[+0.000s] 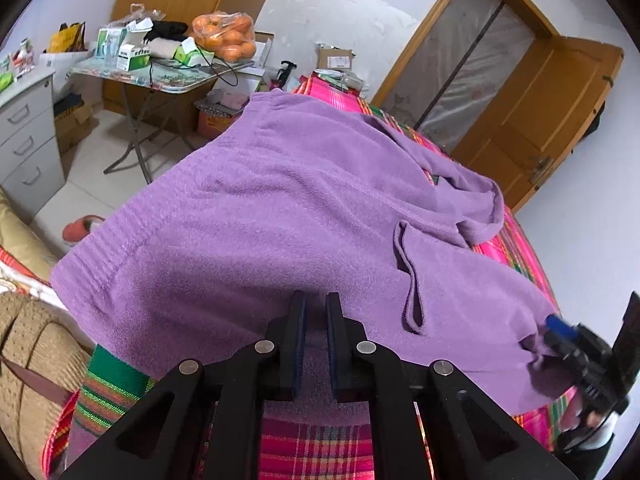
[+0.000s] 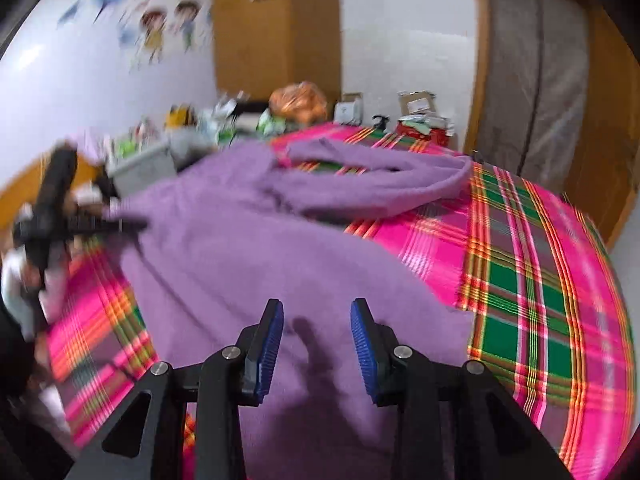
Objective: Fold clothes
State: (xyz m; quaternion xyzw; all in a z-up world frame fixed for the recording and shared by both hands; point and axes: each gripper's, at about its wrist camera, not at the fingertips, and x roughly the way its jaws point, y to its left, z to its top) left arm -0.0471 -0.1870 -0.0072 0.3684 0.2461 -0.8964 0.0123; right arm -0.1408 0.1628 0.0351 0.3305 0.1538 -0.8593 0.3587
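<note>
A purple fleece hoodie (image 1: 280, 216) lies spread over a bed with a pink and green plaid cover (image 2: 532, 280). Its hood (image 2: 384, 184) lies toward the far end of the bed. My left gripper (image 1: 317, 308) is shut on the near hem of the hoodie, with purple cloth pinched between its narrow fingers. From the right wrist view the left gripper (image 2: 128, 224) holds the hoodie's left edge. My right gripper (image 2: 317, 320) hovers open just over the fleece, blue pads (image 2: 268, 340) apart with nothing between them. In the left wrist view the right gripper (image 1: 560, 330) sits at the hoodie's right corner.
A folding table (image 1: 168, 76) with a bag of oranges (image 1: 226, 36) and boxes stands beyond the bed. Grey drawers (image 1: 28, 136) are at the left, a wooden door (image 1: 540, 120) at the right. A red shoe (image 1: 80, 228) lies on the floor. A beige knitted item (image 1: 32, 340) lies near left.
</note>
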